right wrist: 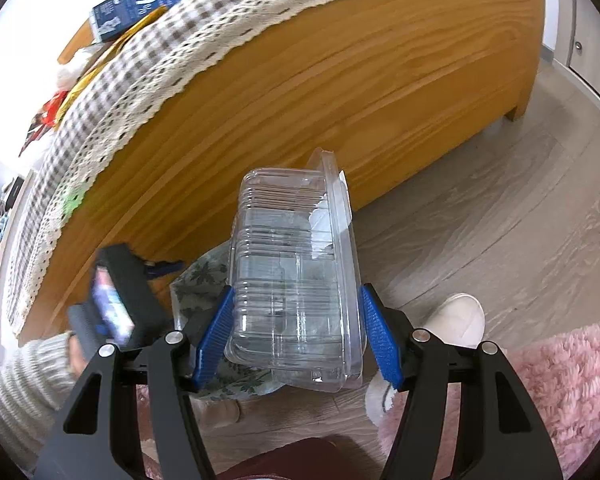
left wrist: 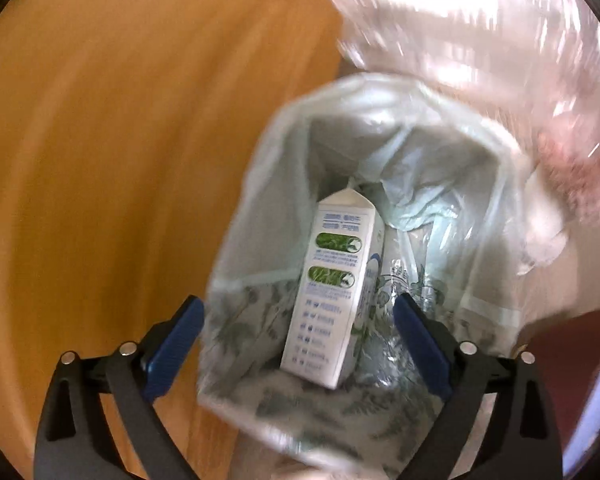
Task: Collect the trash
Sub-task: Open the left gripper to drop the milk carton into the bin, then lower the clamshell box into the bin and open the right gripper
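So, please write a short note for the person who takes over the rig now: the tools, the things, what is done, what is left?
Left tool: open, empty, above the bin.
Right tool: shut on the clear box, held beside the bin, not yet over it.
Done: the white carton stands in the bin, with some clear plastic beside it.
Left: drop the clear box in. On the table a blue carton and some wrappers still wait.

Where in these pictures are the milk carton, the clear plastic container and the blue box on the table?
Milk carton [left wrist: 332,292]: left wrist view, on its printed side panel.
Clear plastic container [right wrist: 292,280]: right wrist view, on its ribbed clear wall.
Blue box [right wrist: 140,6]: right wrist view, on its printed top face.
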Demonstrator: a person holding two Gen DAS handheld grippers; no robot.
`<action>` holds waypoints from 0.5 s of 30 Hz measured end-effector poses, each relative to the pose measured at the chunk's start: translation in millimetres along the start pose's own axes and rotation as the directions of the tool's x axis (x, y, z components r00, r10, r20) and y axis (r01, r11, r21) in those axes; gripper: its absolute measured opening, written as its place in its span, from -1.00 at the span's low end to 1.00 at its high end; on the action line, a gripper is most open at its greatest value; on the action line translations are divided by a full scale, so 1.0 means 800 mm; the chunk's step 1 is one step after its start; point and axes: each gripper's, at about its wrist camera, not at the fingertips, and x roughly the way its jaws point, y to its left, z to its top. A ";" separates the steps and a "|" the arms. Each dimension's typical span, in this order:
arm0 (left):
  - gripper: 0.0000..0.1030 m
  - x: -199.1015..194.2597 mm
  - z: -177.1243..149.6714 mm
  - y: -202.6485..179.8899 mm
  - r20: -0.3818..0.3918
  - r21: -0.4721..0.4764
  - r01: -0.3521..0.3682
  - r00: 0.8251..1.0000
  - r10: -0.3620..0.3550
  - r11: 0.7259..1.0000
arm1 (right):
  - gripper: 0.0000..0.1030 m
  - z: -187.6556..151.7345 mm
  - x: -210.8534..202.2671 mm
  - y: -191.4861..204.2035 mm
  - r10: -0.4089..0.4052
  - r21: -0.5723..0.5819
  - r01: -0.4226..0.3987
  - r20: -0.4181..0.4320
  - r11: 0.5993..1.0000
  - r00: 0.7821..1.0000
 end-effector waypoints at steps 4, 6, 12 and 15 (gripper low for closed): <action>0.85 -0.055 -0.007 0.016 0.001 -0.112 -0.033 0.999 0.034 0.993 | 0.19 -0.003 0.001 0.011 0.012 -0.023 -0.012 -0.012 1.000 1.000; 0.85 -0.072 -0.013 0.021 -0.040 -0.181 -0.080 0.996 0.074 0.980 | 0.19 -0.005 0.003 0.017 0.019 -0.031 -0.020 -0.024 0.999 1.000; 0.85 -0.114 -0.067 0.047 0.019 -0.539 0.047 0.999 -0.043 0.841 | 0.19 -0.017 0.017 0.026 0.023 -0.043 -0.026 -0.071 0.999 0.997; 0.85 -0.102 -0.077 0.050 0.006 -0.563 0.064 0.997 -0.074 0.824 | 0.19 -0.020 0.030 0.034 0.018 -0.051 -0.023 -0.102 0.998 0.995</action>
